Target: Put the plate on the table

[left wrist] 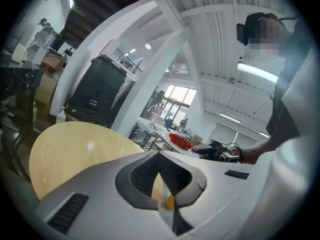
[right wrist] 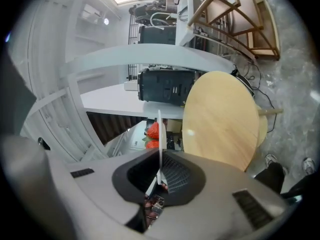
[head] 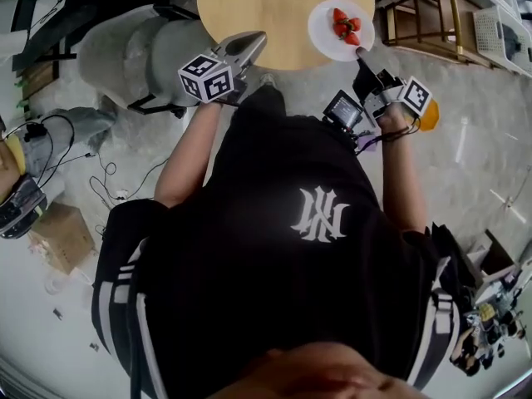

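Observation:
A white plate (head: 337, 30) with strawberries (head: 346, 25) is over the right edge of the round wooden table (head: 266, 15); I cannot tell whether it rests on the top. My right gripper (head: 360, 56) is shut on the plate's near rim. In the right gripper view the plate (right wrist: 159, 134) shows edge-on between the jaws, with the strawberries (right wrist: 153, 130) to its left and the table (right wrist: 220, 119) to its right. My left gripper (head: 252, 46) hangs over the table's near edge, shut and holding nothing. From the left gripper view the plate (left wrist: 172, 138) and right gripper (left wrist: 216, 150) lie beyond the table (left wrist: 75, 144).
A grey padded chair (head: 137, 52) stands left of the table. Wooden frames (head: 424, 15) stand on the floor at the right. Cables (head: 100, 169) and a cardboard box (head: 62, 235) lie on the floor at the left.

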The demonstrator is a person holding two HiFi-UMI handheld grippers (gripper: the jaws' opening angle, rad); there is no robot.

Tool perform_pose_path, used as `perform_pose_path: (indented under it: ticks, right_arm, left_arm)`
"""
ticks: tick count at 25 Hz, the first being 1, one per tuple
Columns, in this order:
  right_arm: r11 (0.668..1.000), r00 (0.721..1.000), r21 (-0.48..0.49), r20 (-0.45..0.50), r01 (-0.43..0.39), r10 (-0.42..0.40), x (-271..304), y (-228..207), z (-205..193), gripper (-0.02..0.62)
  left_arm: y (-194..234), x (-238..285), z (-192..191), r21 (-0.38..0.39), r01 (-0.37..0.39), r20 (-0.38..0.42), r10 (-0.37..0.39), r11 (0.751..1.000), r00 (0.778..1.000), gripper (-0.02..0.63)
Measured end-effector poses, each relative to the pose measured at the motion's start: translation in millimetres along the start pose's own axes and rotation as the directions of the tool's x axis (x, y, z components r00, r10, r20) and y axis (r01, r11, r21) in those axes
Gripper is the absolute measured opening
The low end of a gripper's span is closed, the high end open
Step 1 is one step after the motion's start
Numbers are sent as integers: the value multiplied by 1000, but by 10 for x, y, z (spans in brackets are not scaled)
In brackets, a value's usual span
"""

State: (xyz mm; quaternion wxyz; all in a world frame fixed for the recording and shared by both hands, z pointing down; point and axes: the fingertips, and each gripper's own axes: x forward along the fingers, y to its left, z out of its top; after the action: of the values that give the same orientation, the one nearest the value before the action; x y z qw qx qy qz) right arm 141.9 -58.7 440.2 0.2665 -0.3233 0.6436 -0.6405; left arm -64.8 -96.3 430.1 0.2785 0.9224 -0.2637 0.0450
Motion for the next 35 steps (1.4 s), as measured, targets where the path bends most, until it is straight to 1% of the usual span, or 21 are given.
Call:
perform_pose_path:
  ticks: [5, 7, 11, 14, 17, 20, 24, 27, 35]
  right_arm:
    - [1000, 1000, -17, 5, 12, -12, 28, 44, 0, 17]
    - [1000, 1000, -13, 10, 18, -18, 279, 112, 15, 15]
    - [999, 998, 4, 28, 50, -50, 899, 90, 167, 17]
    - [999, 998, 8, 39, 54, -54, 1030, 91, 235, 17]
    - [998, 998, 8, 38, 54, -55, 1040, 107, 301, 17]
    - [998, 998, 1, 22, 58, -58, 1056, 83, 364, 17]
    - [1000, 1000, 10, -5, 28, -28, 1138, 79, 453, 17]
    - [999, 998, 15, -49, 28, -28, 1209, 30, 481, 16]
    - [999, 995, 35, -98, 19, -15, 1344, -32, 543, 17]
  left_arm:
    - [4, 133, 66, 11, 52, -9, -51, 999, 999, 2]
    - [216, 133, 210, -2, 67, -9, -67, 998, 998, 2]
    - [845, 173, 450, -41, 85, -13, -86, 996, 996, 2]
    - [1027, 178, 453, -56, 85, -22, -87, 995, 996, 2]
    - [1056, 251, 393, -61, 92, -43, -95, 994, 995, 2]
    - [1003, 350, 390, -61, 94, -36, -96, 994, 995, 2]
    - [961, 452, 449, -60, 65, -17, -66, 996, 998, 2]
    - [937, 487, 510, -65, 45, 0, -45, 997, 999, 2]
    - [988, 565, 532, -72, 6, -7, -6, 997, 1000, 2]
